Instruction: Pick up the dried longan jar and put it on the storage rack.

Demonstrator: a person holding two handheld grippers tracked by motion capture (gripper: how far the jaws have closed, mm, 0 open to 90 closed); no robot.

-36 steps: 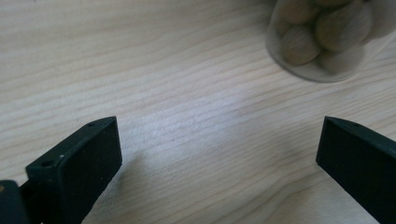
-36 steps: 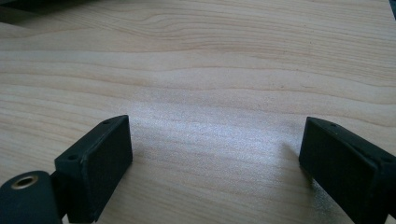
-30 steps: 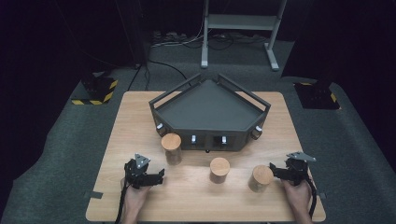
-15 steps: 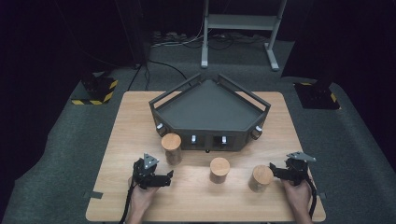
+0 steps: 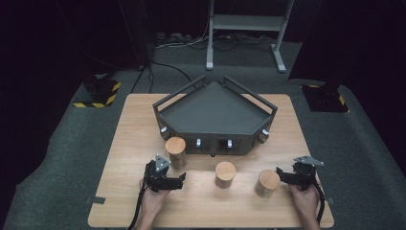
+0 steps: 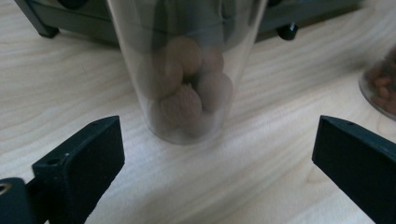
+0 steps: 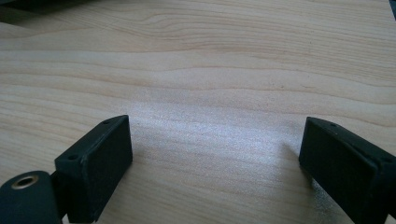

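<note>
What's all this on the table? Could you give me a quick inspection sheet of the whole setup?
Surface: pale wooden table, dry.
Job's things: three cork-topped jars: left jar, holding round brown pieces, middle jar, right jar.
Clutter: dark angular tray behind the jars.
Grippers: left gripper open, facing the left jar; right gripper open, beside the right jar.
Cables: one trailing from each gripper; more on the floor behind.
Surroundings: dark carpet, metal stand, striped floor markers.

The wooden desk [image 5: 129, 129] carries a dark five-sided tray [image 5: 215, 115] at centre frame and three cork-lidded jars [image 5: 225, 174] below it.
</note>
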